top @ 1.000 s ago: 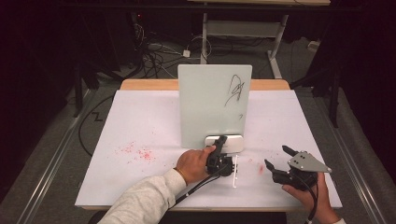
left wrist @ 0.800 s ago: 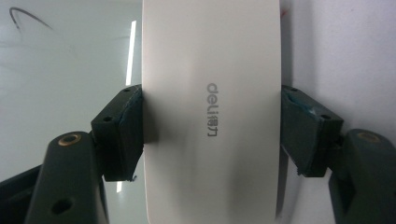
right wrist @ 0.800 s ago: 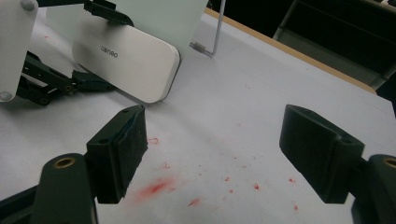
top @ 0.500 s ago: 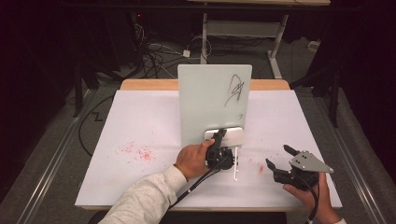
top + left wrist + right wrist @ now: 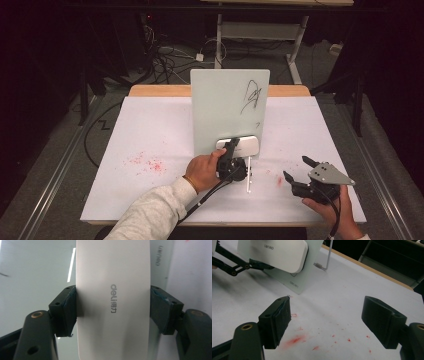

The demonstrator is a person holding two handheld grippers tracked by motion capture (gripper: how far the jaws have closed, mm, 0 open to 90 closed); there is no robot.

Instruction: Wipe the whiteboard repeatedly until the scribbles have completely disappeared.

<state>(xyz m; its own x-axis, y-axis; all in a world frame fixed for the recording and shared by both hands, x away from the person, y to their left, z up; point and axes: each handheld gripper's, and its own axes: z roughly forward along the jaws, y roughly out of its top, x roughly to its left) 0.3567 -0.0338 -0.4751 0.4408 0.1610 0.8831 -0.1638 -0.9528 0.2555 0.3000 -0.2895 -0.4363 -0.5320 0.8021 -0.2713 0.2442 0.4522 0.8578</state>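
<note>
left gripper [image 5: 231, 152] sits at the foot of the one upright whiteboard [image 5: 227, 107] in the high view, my left hand [image 5: 202, 171] behind it, jaws clamped across the single white eraser [image 5: 245, 146] pressed to the board's lower edge. i count one black scribble [image 5: 251, 96] near the board's top right, two patches of red marks on the white table cover [image 5: 150, 130], and one thin white stick [image 5: 248, 175] lying just right of the gripper; i can't make out what the stick is. right gripper [image 5: 296, 171] rests well apart at the table's right, jaws spread wide with nothing between them. left gripper view: both pads touch the eraser [image 5: 112, 297] on its long sides, one grey logo on its face; its top and bottom ends are cut off. right gripper view: two jaws stand wide over red smears [image 5: 295, 340], and the eraser [image 5: 274, 253] and board corner [image 5: 297, 282] show at top left, the far gripper's arms partly cut off.
</note>
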